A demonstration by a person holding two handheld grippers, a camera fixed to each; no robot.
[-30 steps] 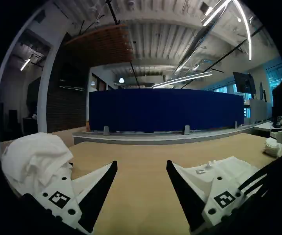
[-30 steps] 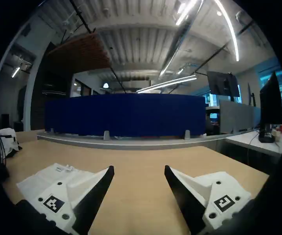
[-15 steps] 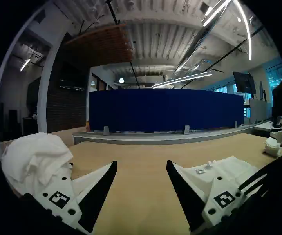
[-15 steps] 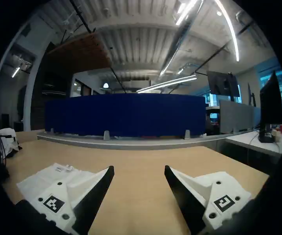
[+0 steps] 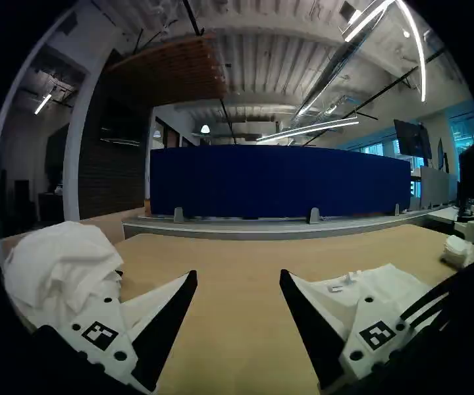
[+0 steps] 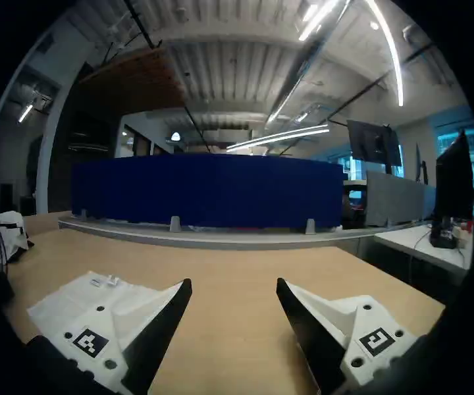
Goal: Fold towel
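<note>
The white towel [image 5: 398, 276] lies flat on the wooden surface [image 5: 237, 316]. The left gripper [image 5: 237, 273] sits left of it, the right gripper [image 6: 234, 282] right of it. Both spread their fingers wide, holding nothing.

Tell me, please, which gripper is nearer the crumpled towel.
Left. The crumpled towel lies just beside the left gripper's left finger; from the right gripper it sits far off to the left.

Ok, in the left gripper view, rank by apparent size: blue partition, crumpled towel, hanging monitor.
Largest: blue partition.
Then: crumpled towel, though it sits close to the camera.
Smallest: hanging monitor.
</note>
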